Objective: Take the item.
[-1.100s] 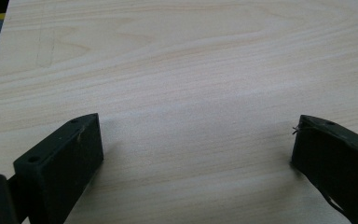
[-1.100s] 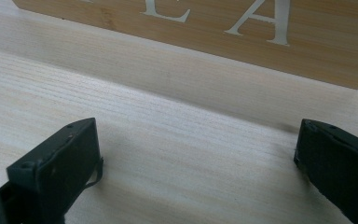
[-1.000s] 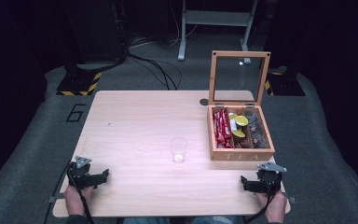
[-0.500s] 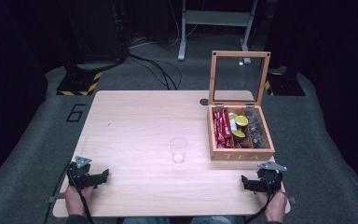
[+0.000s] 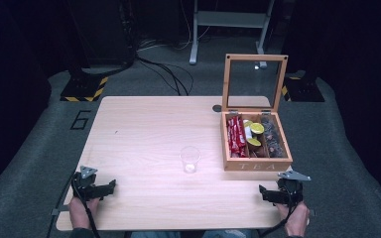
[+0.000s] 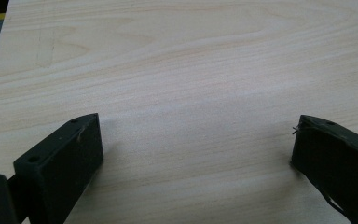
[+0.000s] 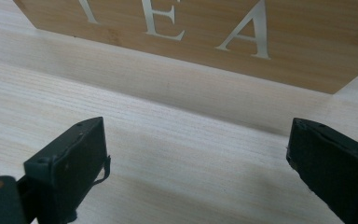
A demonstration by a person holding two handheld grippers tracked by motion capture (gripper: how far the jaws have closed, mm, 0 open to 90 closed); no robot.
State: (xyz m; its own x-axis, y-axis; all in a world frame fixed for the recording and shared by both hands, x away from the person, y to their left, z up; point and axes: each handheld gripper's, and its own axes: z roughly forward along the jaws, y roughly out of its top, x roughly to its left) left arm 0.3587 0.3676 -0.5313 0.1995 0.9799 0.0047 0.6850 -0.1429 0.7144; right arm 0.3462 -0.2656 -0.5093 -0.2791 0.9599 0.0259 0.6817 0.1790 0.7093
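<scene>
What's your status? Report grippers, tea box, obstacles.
Left gripper and right gripper open, empty, near edge. Tea box lid up. Clear cup mid-table, apart.

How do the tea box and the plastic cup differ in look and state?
The tea box is wooden and opaque; the plastic cup is clear. The tea box holds red packets and other tea items, while the plastic cup looks empty. The tea box has a hinged lid standing open; the plastic cup has none. Both stand upright on the table.
</scene>
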